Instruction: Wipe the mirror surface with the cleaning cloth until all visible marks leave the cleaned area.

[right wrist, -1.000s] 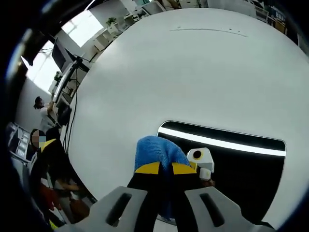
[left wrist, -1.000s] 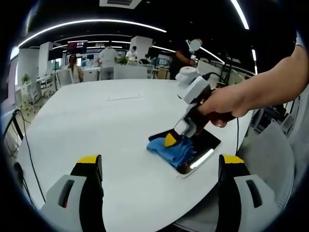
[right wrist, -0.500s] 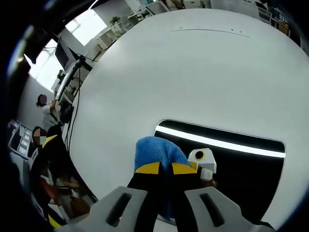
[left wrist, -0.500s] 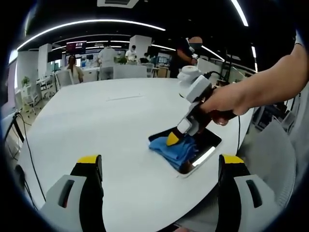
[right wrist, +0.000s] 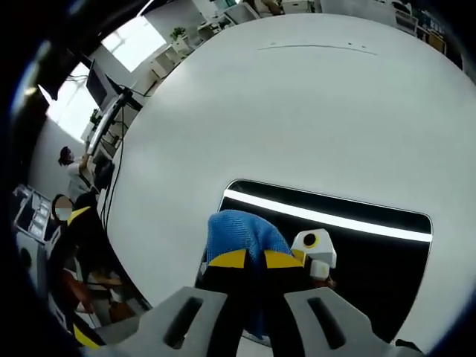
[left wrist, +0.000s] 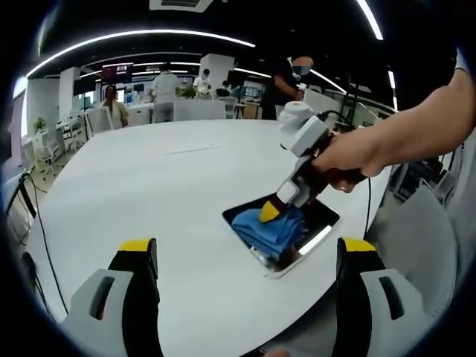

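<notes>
a: what changed?
b: right gripper (right wrist: pixel 249 260) clamped on the cloth (right wrist: pixel 238 232), now further onto the mirror (right wrist: pixel 372 253) ahead of its jaws. wipe likely mid-pass.
a: left?
b: left gripper (left wrist: pixel 245 256) released, mirror beyond its jaws.

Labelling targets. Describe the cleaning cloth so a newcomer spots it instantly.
Start at the big white round table; near its edge lies a dark rectangular mirror. The cleaning cloth is the bunched blue fabric on the mirror, pinched in the right gripper, the only blue thing on the table.
</notes>
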Demonstrator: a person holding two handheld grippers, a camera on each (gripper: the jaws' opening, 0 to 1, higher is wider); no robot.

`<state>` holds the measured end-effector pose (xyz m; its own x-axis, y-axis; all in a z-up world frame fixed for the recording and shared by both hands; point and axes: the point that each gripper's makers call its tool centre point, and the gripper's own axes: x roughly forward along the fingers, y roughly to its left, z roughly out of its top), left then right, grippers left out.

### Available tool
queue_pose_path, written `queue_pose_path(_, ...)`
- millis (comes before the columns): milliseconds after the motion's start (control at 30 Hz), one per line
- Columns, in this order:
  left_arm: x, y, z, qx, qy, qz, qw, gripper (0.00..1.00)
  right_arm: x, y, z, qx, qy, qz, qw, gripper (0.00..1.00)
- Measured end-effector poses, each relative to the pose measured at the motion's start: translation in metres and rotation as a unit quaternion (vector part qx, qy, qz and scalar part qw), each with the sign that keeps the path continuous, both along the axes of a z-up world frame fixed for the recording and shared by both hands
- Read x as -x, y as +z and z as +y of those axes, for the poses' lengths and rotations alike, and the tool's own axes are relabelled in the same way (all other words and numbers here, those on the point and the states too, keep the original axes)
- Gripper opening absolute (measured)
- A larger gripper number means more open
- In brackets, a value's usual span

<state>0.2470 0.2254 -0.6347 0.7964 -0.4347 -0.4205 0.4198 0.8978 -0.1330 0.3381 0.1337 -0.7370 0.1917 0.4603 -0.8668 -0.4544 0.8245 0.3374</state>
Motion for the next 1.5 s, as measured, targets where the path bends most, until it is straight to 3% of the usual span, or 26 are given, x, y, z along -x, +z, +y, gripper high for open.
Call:
queue_pose_path(1033, 0.01, -0.006, -0.028, -0.004, 0.007, 0.005, 1.0, 0.99, -0.005, 0.001, -0.058, -0.01, -0.02, -0.009, 0.9997, 0.01)
queue_pose_path(1500, 0.017, -0.008, -0.029, -0.013, 0.008, 0.01, 0.9998, 0.99, -0.009, 0.0, -0.077, -0.014, -0.022, -0.009, 0.9996, 0.01)
